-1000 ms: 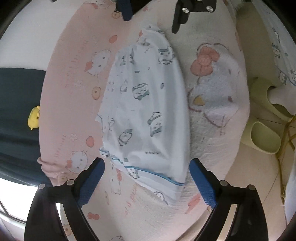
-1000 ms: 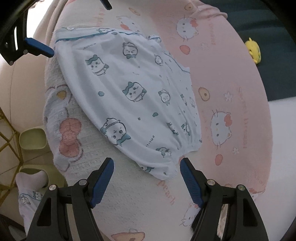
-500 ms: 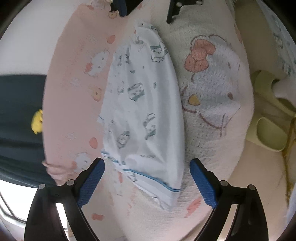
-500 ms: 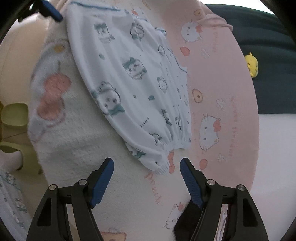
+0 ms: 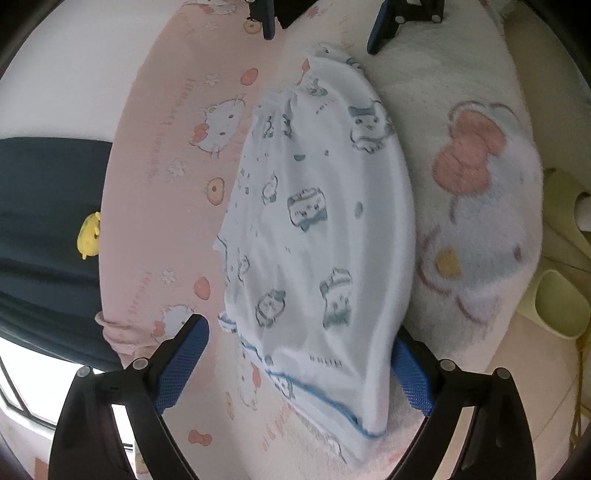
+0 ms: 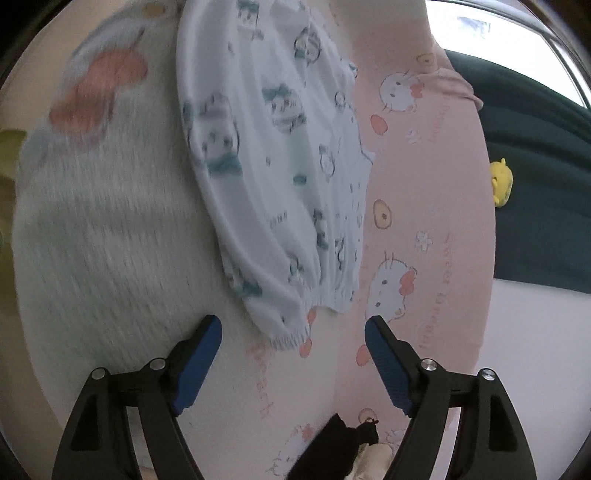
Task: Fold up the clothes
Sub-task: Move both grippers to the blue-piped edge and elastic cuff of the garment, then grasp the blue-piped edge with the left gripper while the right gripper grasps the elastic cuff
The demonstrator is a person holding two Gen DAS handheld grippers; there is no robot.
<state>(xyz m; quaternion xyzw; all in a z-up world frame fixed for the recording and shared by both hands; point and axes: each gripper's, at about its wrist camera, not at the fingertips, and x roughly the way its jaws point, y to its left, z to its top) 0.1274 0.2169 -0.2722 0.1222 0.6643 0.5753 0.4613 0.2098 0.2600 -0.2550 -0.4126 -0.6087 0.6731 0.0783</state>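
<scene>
A white garment [image 5: 317, 229] printed with little cartoon animals lies folded lengthwise on a pink cat-print blanket [image 5: 166, 155] and a white fluffy towel [image 5: 472, 206]. My left gripper [image 5: 297, 332] is open around its blue-trimmed end, and the cloth's edge drapes over the right fingertip [image 5: 410, 369]. At the far end the right gripper [image 5: 325, 27] faces me. In the right wrist view the garment [image 6: 266, 155] is blurred. Its gathered cuff reaches between the tips of the right gripper [image 6: 292, 325], whose jaws are opening without pressing on the cloth.
A yellow plush toy [image 5: 88, 236] sits on a dark blue cover [image 5: 44, 192] beyond the pink blanket. Pale green slippers [image 5: 561, 306] stand on the floor past the towel's edge. A black cloth item [image 6: 332, 446] lies close below the right gripper.
Both grippers have come in closer to the garment's two ends. The right one has sunk and rolled, so its view tilts. The left fingers now flank the blue-trimmed end.
</scene>
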